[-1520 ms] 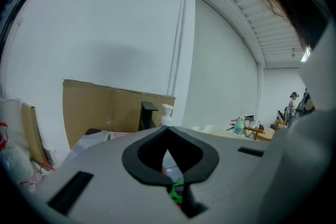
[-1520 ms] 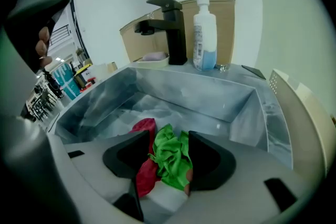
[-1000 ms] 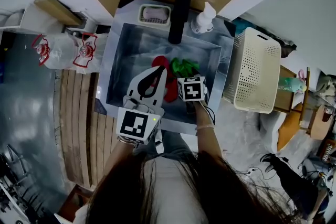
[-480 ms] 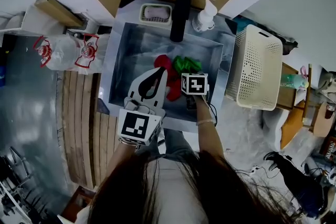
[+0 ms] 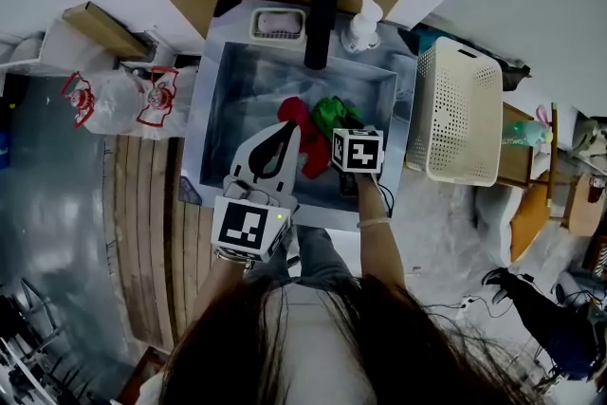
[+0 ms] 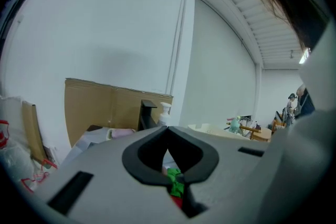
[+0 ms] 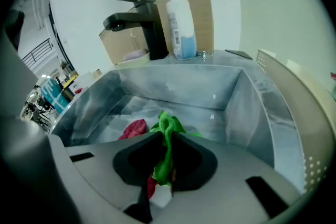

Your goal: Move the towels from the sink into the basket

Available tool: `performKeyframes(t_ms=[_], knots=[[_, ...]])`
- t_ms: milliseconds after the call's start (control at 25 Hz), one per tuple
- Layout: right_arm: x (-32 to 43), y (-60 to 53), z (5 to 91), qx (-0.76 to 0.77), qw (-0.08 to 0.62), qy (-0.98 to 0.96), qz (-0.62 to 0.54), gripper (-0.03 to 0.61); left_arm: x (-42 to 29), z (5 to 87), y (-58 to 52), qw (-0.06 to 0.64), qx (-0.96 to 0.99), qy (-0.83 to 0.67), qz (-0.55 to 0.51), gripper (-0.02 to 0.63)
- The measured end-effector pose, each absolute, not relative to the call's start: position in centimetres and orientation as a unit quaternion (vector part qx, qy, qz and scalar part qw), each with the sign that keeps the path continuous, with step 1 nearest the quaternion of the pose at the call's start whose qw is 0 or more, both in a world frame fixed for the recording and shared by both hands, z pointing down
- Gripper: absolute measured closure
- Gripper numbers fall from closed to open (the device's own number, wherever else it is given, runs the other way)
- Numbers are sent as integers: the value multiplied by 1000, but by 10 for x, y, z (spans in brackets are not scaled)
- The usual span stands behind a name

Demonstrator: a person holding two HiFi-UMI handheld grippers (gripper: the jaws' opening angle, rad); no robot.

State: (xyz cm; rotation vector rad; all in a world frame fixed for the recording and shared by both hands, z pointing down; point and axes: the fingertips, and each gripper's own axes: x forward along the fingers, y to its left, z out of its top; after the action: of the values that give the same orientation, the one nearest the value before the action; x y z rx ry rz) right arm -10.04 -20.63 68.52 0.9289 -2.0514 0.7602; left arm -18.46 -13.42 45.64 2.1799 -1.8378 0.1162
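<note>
Green towel point(image 7: 164, 124), bunched, is pinched in the right gripper point(image 7: 167, 140), whose jaws have just been closing on it; its lower end is lost behind them. In the head view it sits at two o'clock in the sink point(image 5: 205, 109), the jaw tips hidden under the marker cube point(image 5: 358, 150). Red towel point(image 5: 311, 152) lies beside it, partly covered by the left gripper point(image 5: 285, 126), jaws together, empty. Basket point(image 5: 460, 109) stands at the sink's three o'clock.

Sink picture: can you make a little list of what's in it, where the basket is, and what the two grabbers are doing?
In the sink: red towel, green towel
Basket: white, standing right of the sink
Right gripper: jaws have just been closing, now pinching the green towel
Left gripper: shut, holding nothing, over the sink
</note>
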Motion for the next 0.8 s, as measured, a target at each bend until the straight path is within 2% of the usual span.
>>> performKeyframes(t_ms=[800], knots=[[-97,-185,587,391,289,-837,250,509,-172,415,-93,103,777,-620,24,604]])
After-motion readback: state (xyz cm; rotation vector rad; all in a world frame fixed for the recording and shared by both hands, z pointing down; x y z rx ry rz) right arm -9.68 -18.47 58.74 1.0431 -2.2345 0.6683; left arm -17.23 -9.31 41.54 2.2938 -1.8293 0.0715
